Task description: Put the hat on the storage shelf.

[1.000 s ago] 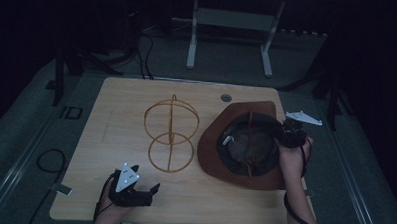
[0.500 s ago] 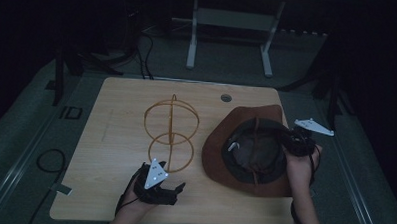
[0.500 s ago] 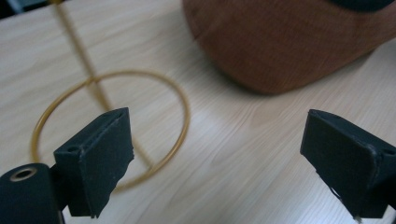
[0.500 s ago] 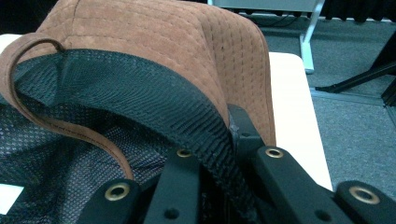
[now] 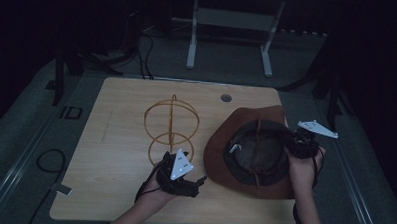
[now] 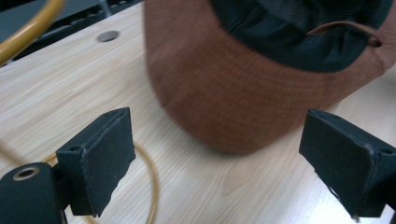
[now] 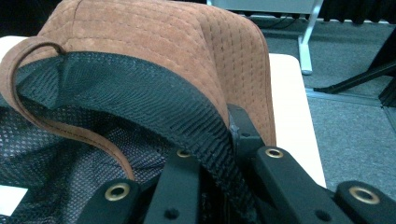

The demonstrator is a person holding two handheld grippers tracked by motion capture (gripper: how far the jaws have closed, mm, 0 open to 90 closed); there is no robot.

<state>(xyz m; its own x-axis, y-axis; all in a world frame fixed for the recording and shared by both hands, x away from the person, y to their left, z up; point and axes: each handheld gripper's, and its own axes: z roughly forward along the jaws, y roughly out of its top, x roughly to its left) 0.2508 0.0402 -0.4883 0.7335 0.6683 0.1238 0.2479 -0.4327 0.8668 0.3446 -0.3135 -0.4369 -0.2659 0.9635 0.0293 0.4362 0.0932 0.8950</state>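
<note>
A brown suede hat [image 5: 245, 143] lies upside down on the right of the wooden table [image 5: 115, 139], its dark mesh lining facing up. My right gripper [image 5: 291, 144] is shut on the hat's inner band [image 7: 187, 126] at its right side. A gold wire hat stand [image 5: 171, 126] of crossed rings stands in the middle of the table. My left gripper [image 5: 194, 184] stands open just in front of the stand, its jaws pointing toward the hat's brim [image 6: 224, 102], with a gold ring of the stand [image 6: 149, 186] lying under its left pad [image 6: 98, 158].
A round cable hole [image 5: 226, 98] sits near the table's far edge. A white metal frame [image 5: 229, 33] stands on the grey floor behind the table. A black cable [image 5: 47, 162] loops on the floor at the left.
My left gripper has moved right and forward from the front left corner to just before the stand. My right gripper has drawn the hat slightly to the right and nearer.
</note>
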